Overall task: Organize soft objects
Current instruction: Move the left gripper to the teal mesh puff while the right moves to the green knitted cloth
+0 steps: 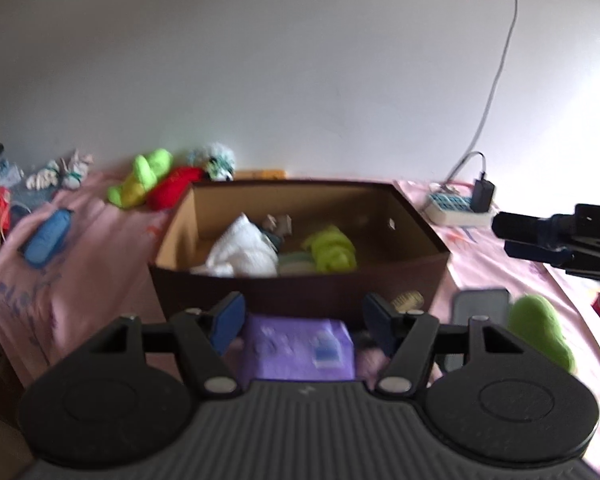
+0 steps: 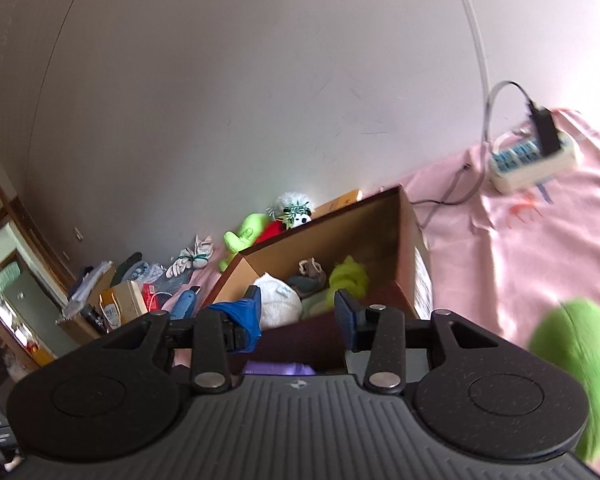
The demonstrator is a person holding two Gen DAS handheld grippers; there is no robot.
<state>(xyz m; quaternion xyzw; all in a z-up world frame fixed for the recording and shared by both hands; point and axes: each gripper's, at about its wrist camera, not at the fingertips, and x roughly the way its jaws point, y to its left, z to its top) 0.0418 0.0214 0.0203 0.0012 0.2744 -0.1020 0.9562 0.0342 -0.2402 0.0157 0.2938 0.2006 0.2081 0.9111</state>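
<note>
Cardboard box (image 1: 300, 284) holding soft toys, left tongs (image 1: 302, 322) wide and empty, right tongs (image 2: 298, 314) narrower, empty

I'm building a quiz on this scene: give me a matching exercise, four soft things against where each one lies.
Things:
1. white cloth bundle
2. red plush
3. purple pack
4. blue plush

Places:
A. on the pink sheet left of the box, alone
B. inside the brown box
C. on the sheet in front of the box, seen between the left gripper's fingers, not gripped
D. beyond the box's left far corner, beside a bright green plush

Pairs: 1-B, 2-D, 3-C, 4-A
</note>
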